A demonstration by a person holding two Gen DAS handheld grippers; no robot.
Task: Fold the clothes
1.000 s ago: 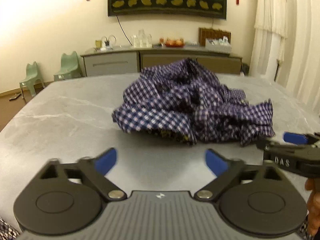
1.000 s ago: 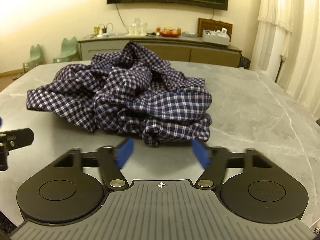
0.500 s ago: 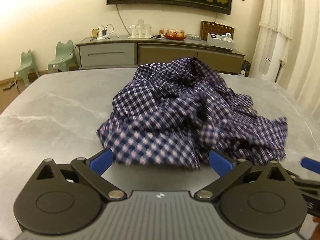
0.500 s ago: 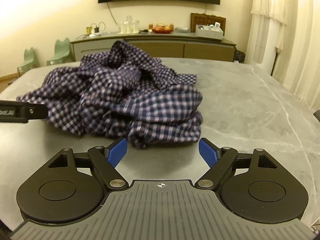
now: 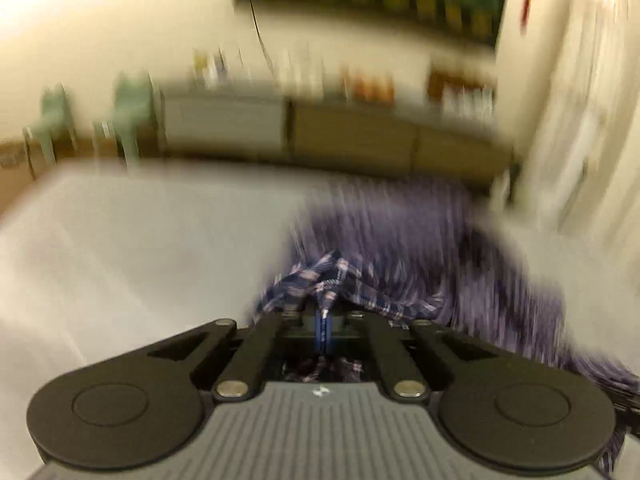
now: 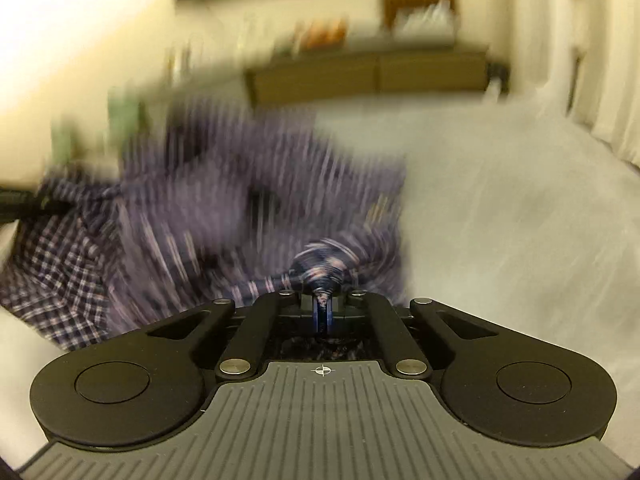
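A blue-and-white checked shirt (image 5: 420, 248) hangs bunched over the grey marble table (image 5: 140, 240). My left gripper (image 5: 323, 326) is shut on a fold of the shirt, which bunches just past the blue pads. My right gripper (image 6: 322, 312) is shut on another bunched bit of the same shirt (image 6: 224, 208). The shirt stretches to the left of the right gripper, where the tip of the left gripper (image 6: 36, 206) shows dark at the frame edge. Both views are heavily motion-blurred.
A long sideboard (image 5: 340, 136) with cups and a tray stands against the far wall. Two small green chairs (image 5: 128, 104) are at the far left. White curtains (image 5: 592, 80) hang on the right. The grey table (image 6: 520, 220) stretches right of the shirt.
Both grippers went from open in front of the crumpled shirt to shut on its cloth. The shirt is lifted off its heap, and both views are now blurred by fast motion.
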